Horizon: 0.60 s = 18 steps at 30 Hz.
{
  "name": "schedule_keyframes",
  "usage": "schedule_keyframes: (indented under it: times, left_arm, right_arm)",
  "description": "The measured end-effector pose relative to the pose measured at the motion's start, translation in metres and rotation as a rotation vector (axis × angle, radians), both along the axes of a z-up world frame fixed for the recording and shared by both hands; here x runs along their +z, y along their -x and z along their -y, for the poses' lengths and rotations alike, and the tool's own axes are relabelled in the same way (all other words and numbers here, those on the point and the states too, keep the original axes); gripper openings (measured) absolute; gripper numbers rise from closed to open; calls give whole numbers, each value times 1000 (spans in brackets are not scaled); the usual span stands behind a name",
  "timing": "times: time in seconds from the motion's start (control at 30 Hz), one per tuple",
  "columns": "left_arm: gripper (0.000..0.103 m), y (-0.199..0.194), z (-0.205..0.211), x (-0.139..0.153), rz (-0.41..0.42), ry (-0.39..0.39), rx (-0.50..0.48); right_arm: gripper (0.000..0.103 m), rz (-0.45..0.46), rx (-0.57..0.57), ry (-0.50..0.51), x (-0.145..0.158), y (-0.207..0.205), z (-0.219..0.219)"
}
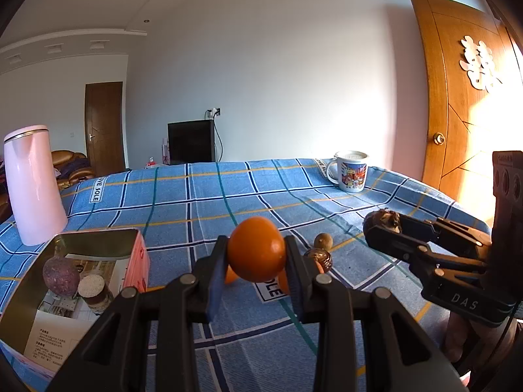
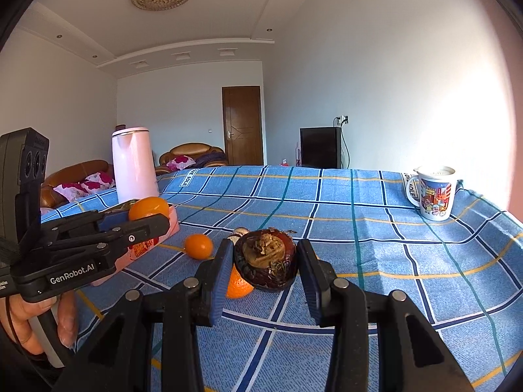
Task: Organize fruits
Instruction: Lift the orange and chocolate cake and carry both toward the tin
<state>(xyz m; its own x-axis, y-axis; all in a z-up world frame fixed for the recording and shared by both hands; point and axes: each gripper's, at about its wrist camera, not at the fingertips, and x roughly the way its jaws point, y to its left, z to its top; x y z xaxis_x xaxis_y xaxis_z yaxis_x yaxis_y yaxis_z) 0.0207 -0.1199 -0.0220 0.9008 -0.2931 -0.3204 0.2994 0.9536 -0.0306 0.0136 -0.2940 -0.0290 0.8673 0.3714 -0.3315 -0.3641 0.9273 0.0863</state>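
Clamping a tangerine in my left gripper and a mangosteen in my right gripper, both lifted, with the tin box lying down-left, nearer my left hand.

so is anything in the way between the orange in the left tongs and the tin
Nothing visible. The orange is held off the cloth in the left tongs, and the open tin sits just to its left with bare cloth between. Inside, two fruits leave room.
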Motion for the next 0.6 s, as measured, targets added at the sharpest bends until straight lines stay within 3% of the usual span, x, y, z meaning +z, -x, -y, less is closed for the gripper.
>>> schedule_keyframes:
  times: [0.6]
  left_arm:
    - [35,12,-5,11,60,-5,36]
  right_arm:
    - [42,44,-4,17,3,7,-3]
